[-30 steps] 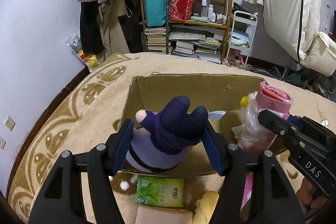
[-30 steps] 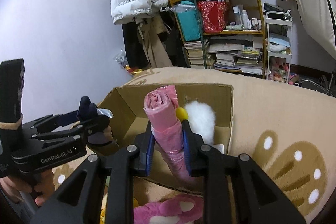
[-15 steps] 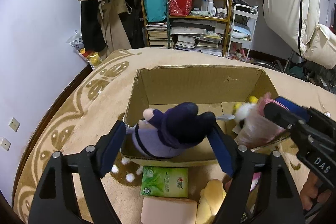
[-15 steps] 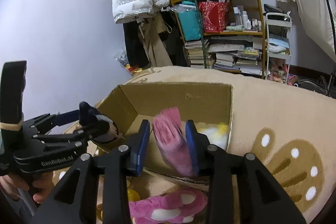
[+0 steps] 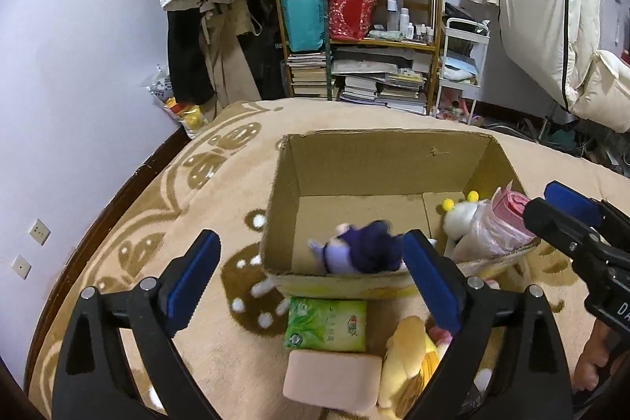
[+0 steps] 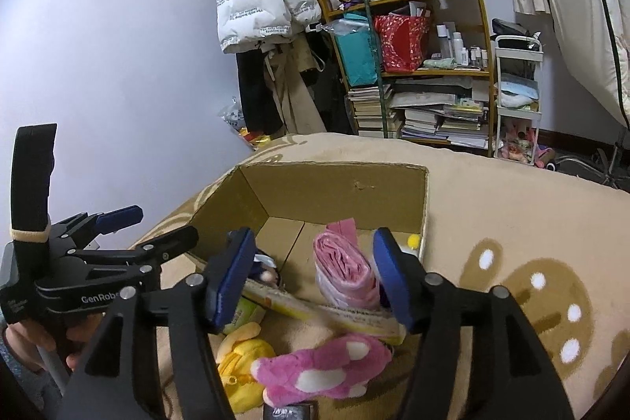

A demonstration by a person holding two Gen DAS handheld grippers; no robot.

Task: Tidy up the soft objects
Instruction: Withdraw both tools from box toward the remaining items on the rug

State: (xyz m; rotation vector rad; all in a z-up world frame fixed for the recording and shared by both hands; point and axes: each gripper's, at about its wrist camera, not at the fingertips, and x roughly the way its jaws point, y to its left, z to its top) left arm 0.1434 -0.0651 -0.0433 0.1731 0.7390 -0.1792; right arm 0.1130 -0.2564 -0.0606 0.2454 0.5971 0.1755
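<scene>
Left wrist view: purple plush in cardboard box, beyond opening, empty left hand-held gripper.

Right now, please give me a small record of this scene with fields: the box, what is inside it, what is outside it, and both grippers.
box: cardboard box, open, on beige blanket
inside: purple plush, pink bag roll, white plush
outside: green tissue pack, yellow plush, pink plush
left gripper: opening, pads off purple plush
right gripper: opening, pads off pink bag roll
</scene>
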